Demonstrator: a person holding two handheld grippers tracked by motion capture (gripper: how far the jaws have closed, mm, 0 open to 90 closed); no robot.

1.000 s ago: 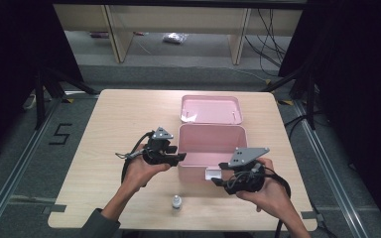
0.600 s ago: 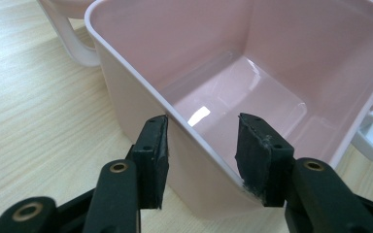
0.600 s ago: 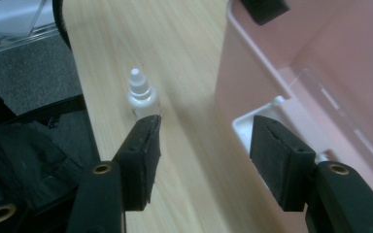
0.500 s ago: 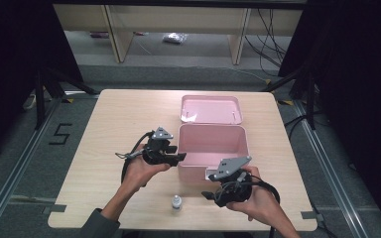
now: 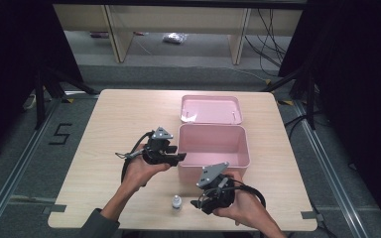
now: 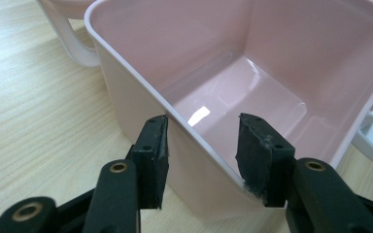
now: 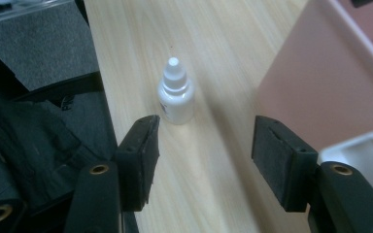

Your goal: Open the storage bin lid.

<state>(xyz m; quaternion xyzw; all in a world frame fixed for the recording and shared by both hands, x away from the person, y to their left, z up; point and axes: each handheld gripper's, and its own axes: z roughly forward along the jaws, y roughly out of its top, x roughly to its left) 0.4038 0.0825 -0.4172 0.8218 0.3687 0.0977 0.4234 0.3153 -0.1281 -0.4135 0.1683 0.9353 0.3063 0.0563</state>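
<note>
a: where is the dropper bottle found?
b: upright near the table's near edge, ahead of the open right gripper.
a: the risk?
b: it could be tipped by one pad. the pink box wall is straddled, unpressed, by the left gripper.

Pink box, open, pink lid on its far side. White dropper bottle near edge. Light wood-grain table. Black gripper jaws, grey top plates. Grey floor.
</note>
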